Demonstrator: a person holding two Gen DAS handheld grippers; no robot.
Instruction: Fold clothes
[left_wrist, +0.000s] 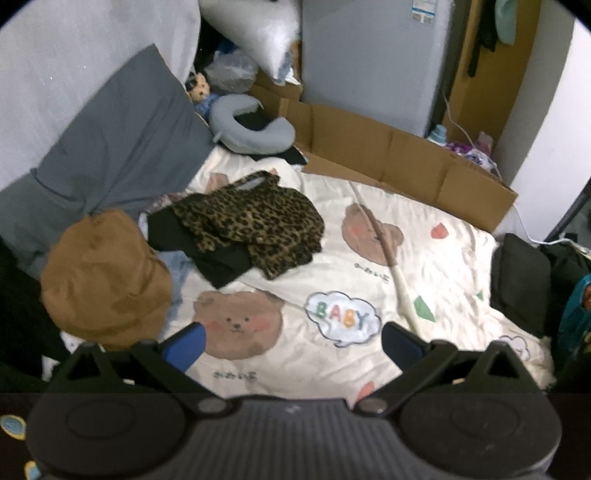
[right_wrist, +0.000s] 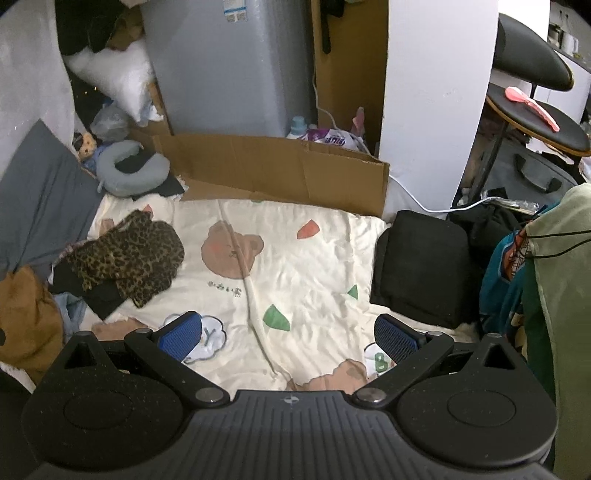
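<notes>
Left tongs (left_wrist: 291, 347) splayed, right tongs (right_wrist: 290, 338) splayed, crumpled leopard-print garment (left_wrist: 255, 225)

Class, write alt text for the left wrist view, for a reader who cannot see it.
An open gripper hovers over a cream bear-print blanket. A leopard-print garment lies crumpled on black clothing at left, beside a brown garment.

soft, matt cloth is seen in the blanket (left_wrist: 436, 266); fuzzy leopard fabric (left_wrist: 255, 225) lies on it, beside stiff cardboard (left_wrist: 406, 162).
</notes>
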